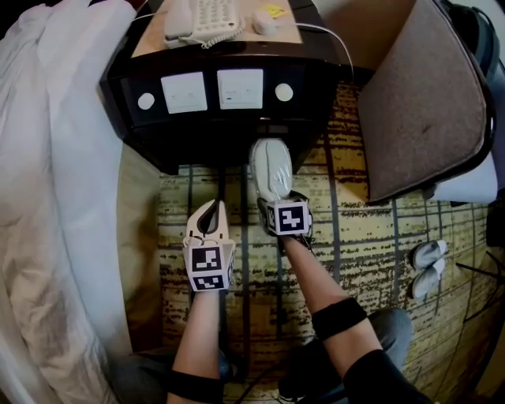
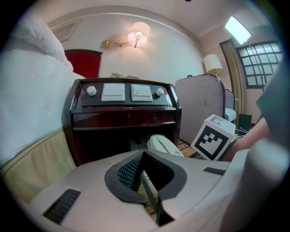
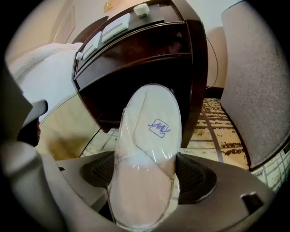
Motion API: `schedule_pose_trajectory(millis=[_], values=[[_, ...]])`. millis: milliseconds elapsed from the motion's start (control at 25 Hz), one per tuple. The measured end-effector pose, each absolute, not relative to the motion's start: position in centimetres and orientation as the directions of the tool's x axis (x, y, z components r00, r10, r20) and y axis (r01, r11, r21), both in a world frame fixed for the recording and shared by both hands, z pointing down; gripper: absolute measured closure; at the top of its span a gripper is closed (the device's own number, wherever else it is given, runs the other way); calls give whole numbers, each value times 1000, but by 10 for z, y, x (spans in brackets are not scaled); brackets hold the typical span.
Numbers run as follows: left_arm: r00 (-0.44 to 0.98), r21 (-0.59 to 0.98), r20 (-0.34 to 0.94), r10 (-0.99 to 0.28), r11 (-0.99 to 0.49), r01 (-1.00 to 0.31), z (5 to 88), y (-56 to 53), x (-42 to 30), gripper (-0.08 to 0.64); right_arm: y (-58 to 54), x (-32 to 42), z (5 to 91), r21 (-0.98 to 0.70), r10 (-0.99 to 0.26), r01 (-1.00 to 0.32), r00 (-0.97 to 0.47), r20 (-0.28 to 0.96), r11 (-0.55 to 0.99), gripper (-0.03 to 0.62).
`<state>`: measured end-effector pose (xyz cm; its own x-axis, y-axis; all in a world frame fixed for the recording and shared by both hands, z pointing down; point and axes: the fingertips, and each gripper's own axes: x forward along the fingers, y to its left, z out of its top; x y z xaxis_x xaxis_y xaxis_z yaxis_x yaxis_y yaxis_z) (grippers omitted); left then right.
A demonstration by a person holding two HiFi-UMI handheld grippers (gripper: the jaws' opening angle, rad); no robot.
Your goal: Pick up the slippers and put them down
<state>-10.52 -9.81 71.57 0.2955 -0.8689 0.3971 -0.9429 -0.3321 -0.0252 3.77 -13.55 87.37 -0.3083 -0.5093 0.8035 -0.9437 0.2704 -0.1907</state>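
Head view, starting nearest the person: both forearms reach out from 6 o'clock over the yellow-and-dark patterned carpet (image 1: 371, 229). The left hand-held gripper (image 1: 211, 211), at about 7 o'clock from the picture's centre, is clenched with nothing between its jaws; its own view shows the two jaws pressed together, empty. Just beside it, towards 1 o'clock, the right hand-held gripper (image 1: 274, 203) is grasping the white slippers wrapped in clear plastic film (image 1: 270, 167) by the heel end. The jaws stand wide around the pack, and its toe, with a small blue logo, points to 12 o'clock. From the right gripper view the pack seems to hang clear of the carpet, in front of the open lower shelf of the dark glossy wooden bedside cabinet (image 1: 189, 138).

Farther off, a white push-button telephone (image 1: 207, 20) sits on the cabinet top at 12 o'clock. A white duvet (image 1: 55, 173) lies at 9 o'clock and a grey upholstered armchair (image 1: 426, 102) at 2 o'clock.

The pick-up looks done: the slippers are in the right grip. Setting them down and letting go is left.
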Motion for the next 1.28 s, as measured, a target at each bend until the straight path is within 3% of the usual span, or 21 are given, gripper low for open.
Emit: schedule_pose_trajectory(millis=[560,880,1280], values=[[292,-29,379,-878,-327,-945,718,-128,-109,558,-237,8,851,-209,-622,-958,-287,728,197,176],[290,-22,386,-876,-323,-946,726,-128,-115,558,-275,8,818,-137,-764,-974,-226,604,180,171],[286,-10,393,-874,-315,-949,736,-126,-129,558,-289,8,820,-106,-783,-976,-216,583,190,179]])
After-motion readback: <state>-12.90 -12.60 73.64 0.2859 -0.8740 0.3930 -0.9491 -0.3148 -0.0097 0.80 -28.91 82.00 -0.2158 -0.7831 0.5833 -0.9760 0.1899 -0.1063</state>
